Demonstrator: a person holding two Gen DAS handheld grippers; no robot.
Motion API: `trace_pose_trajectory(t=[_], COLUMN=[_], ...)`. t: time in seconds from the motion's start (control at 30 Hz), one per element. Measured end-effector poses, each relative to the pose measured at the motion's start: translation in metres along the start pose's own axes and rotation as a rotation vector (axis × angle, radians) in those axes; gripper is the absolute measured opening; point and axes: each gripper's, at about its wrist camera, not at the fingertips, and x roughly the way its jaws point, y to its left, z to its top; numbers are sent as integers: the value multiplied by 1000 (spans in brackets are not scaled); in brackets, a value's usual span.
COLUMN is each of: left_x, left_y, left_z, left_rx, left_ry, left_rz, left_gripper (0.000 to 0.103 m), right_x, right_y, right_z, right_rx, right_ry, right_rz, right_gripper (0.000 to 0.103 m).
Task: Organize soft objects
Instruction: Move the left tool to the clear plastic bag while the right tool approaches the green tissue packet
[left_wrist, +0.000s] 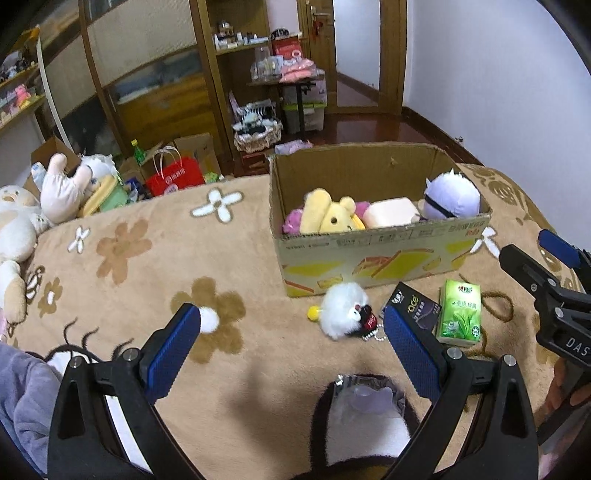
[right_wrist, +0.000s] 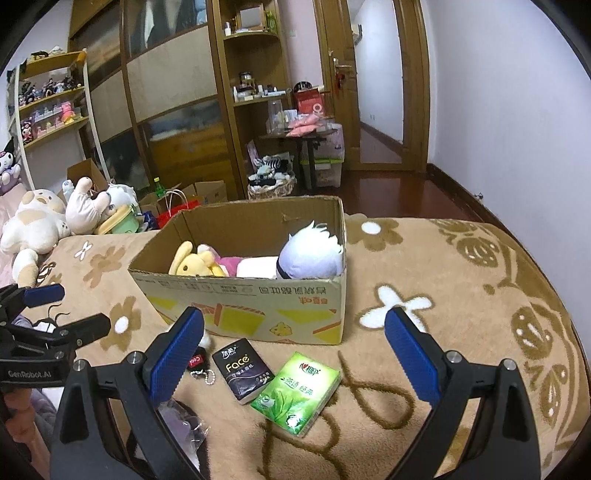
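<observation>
Soft toys are partly sorted already: a yellow plush, a pink one and a white-haired doll sit inside the cardboard box on the bed, which looks like the collecting spot. Left out on the brown flower blanket, just in front of the box, are a fluffy white toy with a keychain, a black tissue pack and a green tissue pack lying side by side. They're probably next. The left gripper hovers low with its jaws wide apart and empty, the fluffy toy lying ahead between them. The right gripper also has its jaws spread with nothing in them, facing the tissue packs. A plastic-wrapped item lies close under the left gripper; can't tell what it is.
</observation>
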Motion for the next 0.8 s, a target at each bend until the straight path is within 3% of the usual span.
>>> trace_pose_trajectory(t=[0.8], left_x=[54], left_y=[-10], left_z=[-12], left_rx=[-31], left_ry=[220], left_rz=[-76], left_gripper=[98], right_x=[62], right_y=[-15], right_z=[-27], right_rx=[59], right_ry=[220], right_rz=[-31], right_gripper=[102])
